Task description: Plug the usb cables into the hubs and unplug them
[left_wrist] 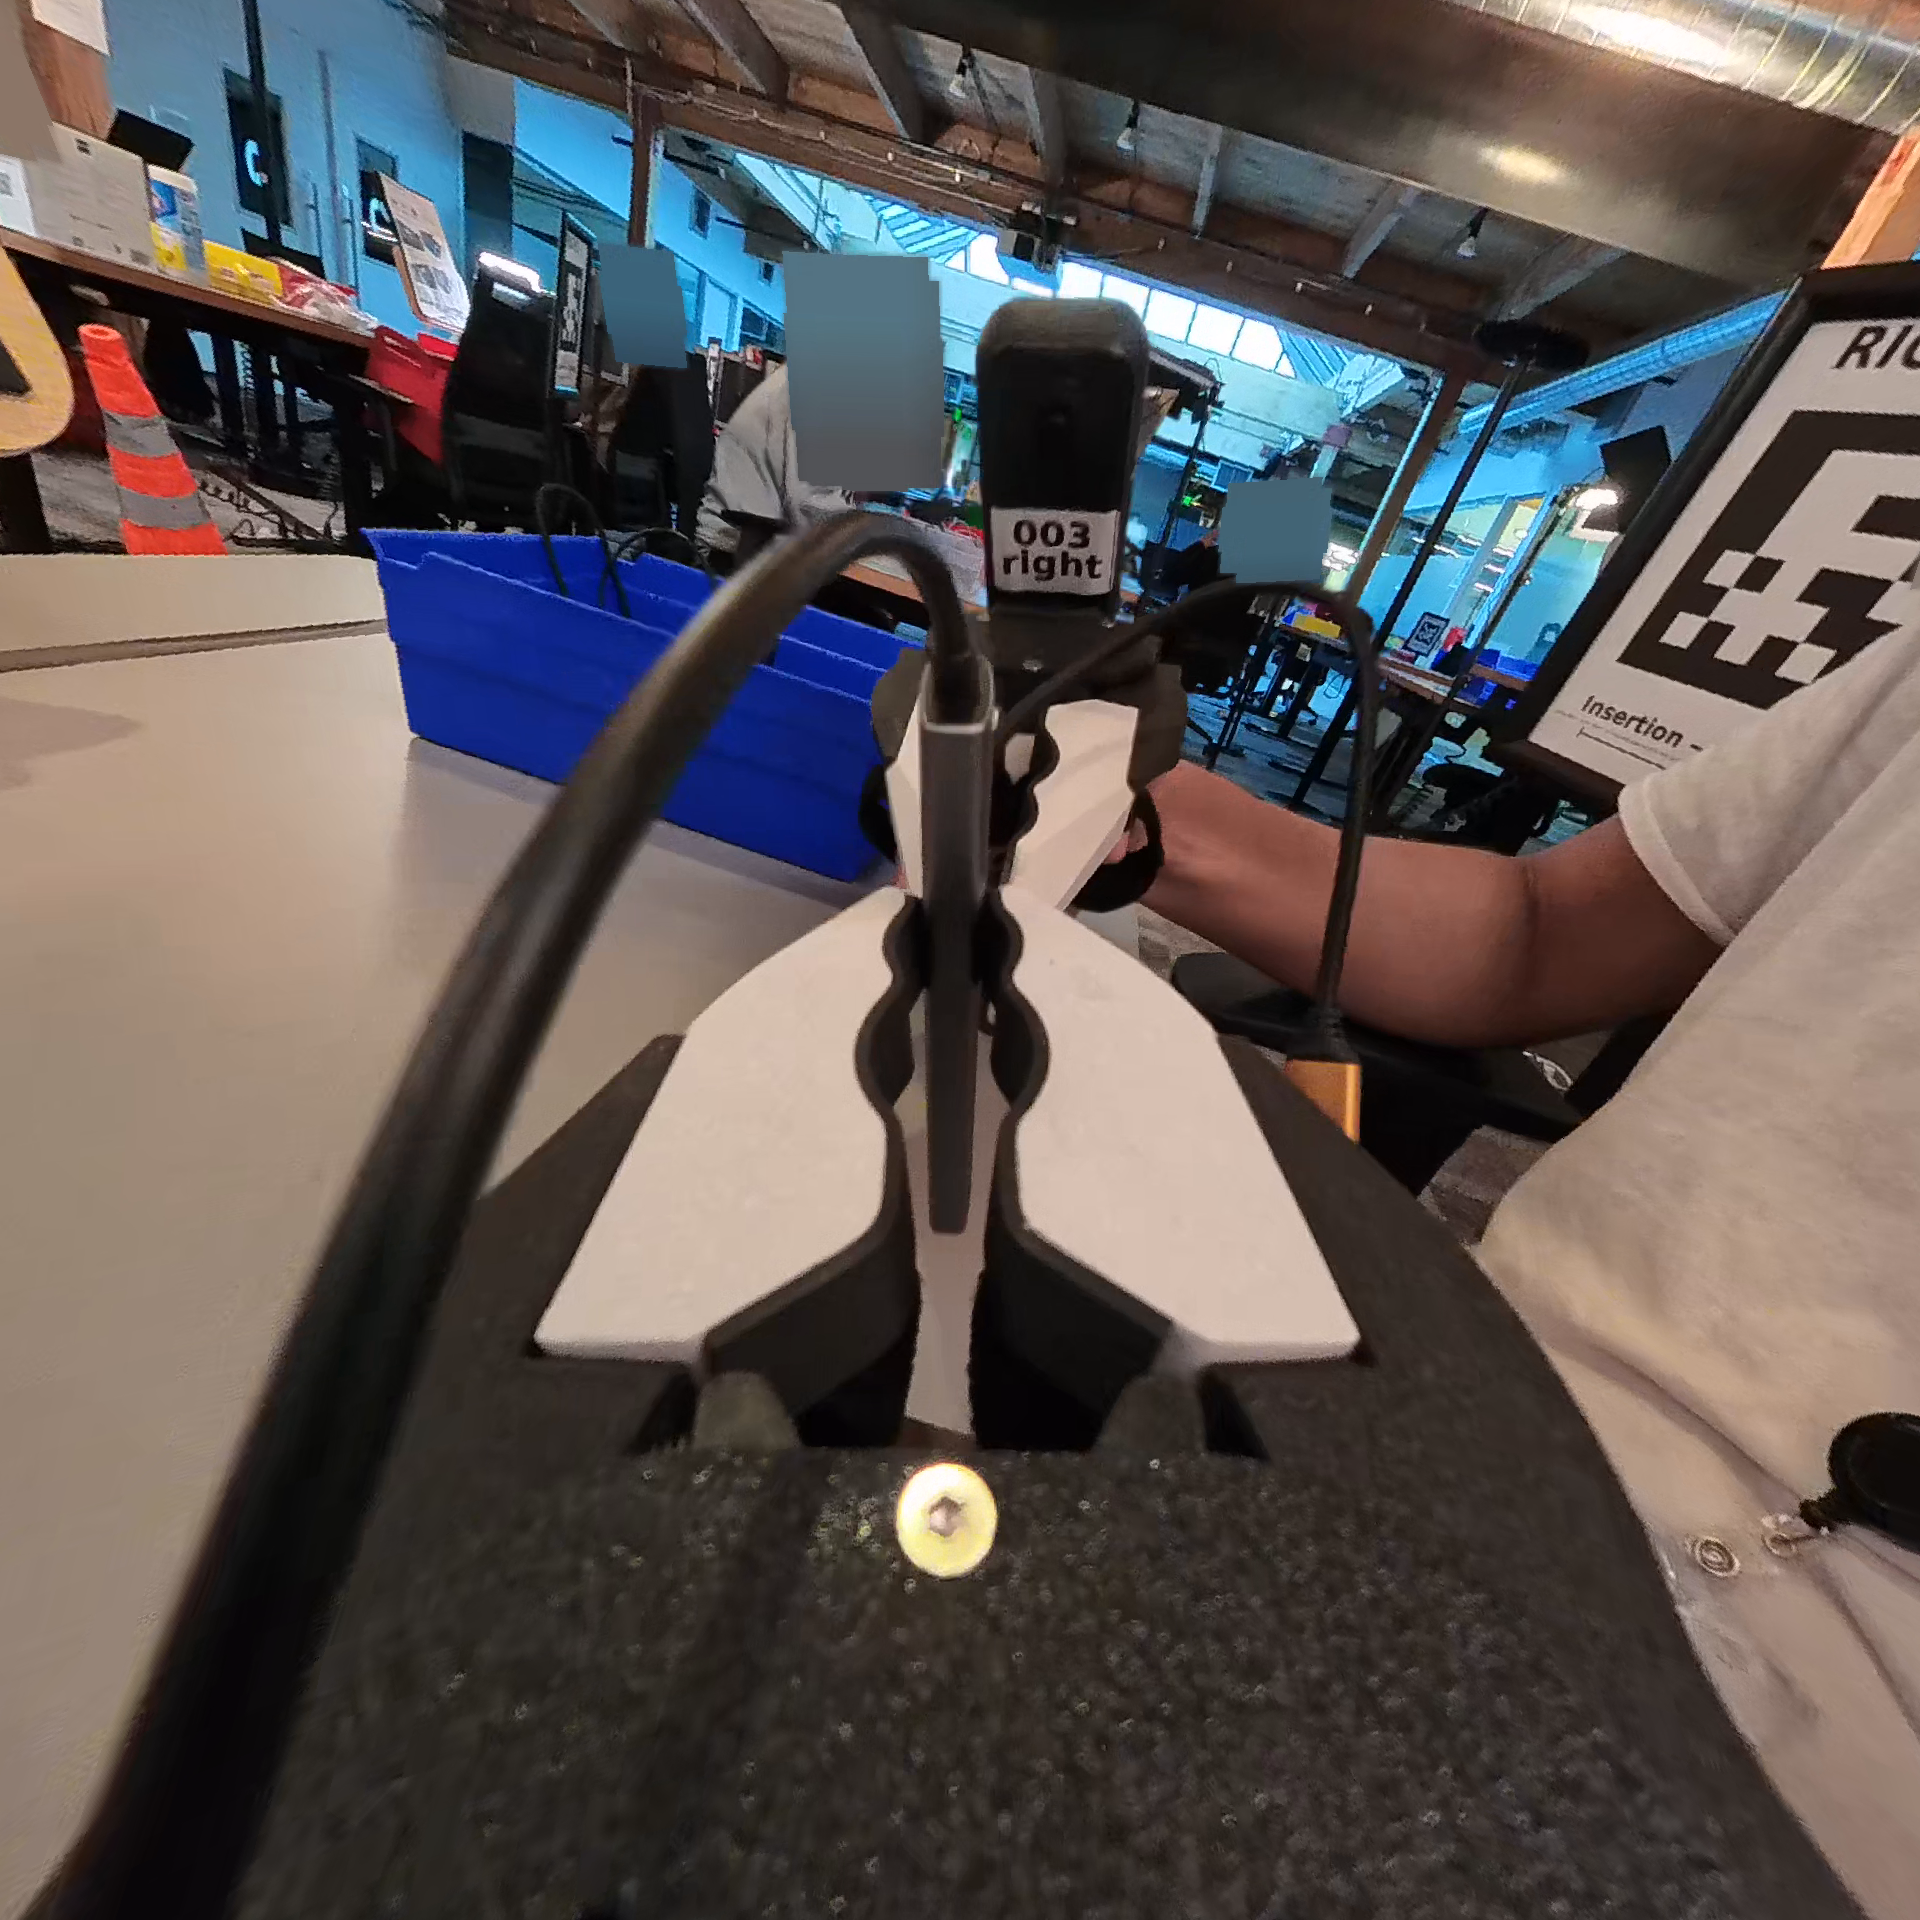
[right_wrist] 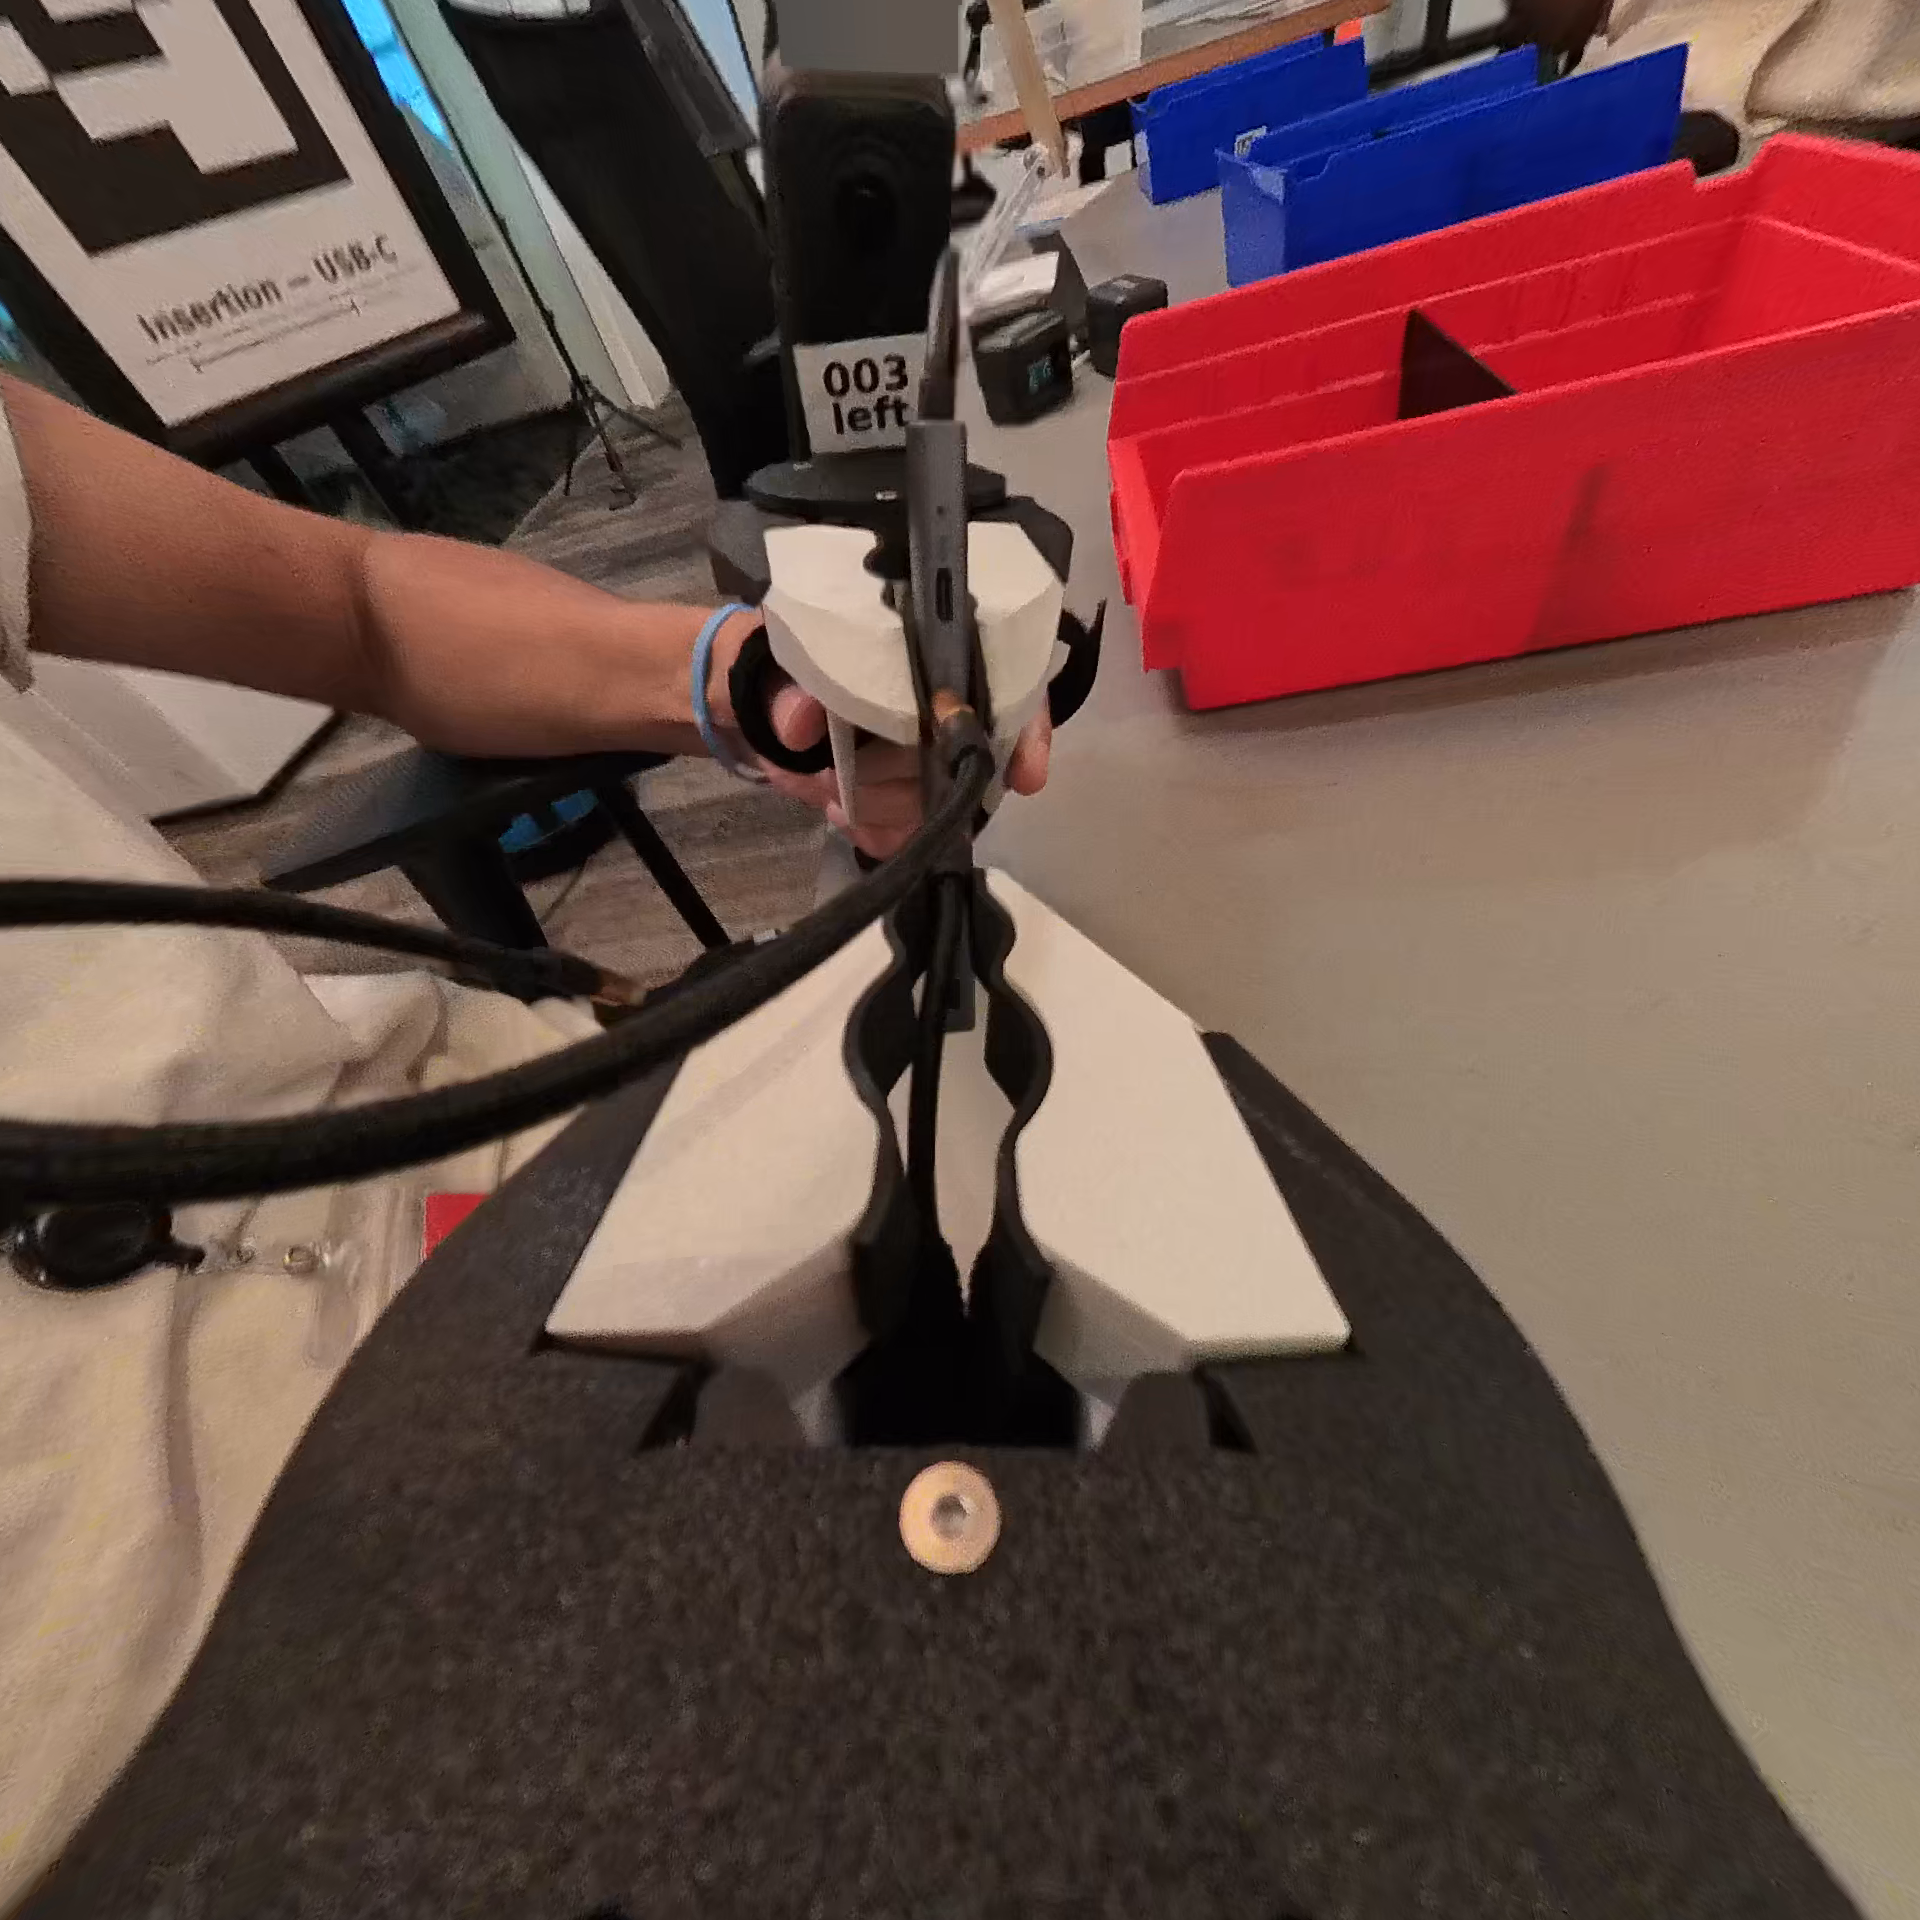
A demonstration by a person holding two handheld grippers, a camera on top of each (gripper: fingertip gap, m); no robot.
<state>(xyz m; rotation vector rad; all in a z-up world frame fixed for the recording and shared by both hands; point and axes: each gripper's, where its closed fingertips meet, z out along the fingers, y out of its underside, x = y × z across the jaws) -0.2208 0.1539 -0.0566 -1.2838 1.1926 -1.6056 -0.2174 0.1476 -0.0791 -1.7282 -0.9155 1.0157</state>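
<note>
The left claw (left_wrist: 951,1049) is clamped on a flat gray adapter (left_wrist: 954,831). The right claw (right_wrist: 940,997) pinches a thin black cable (right_wrist: 928,1049) just beside the adapter's end, above the gray tabletop (right_wrist: 1455,935). Whether the plug is in, I cannot tell. A red bin (right_wrist: 1507,436) sits nearby.

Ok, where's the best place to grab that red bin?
Probably the red bin by its near long wall, pinched over the top edge from above: it sits upright and open on the table, and that wall looks thin and straight.
</note>
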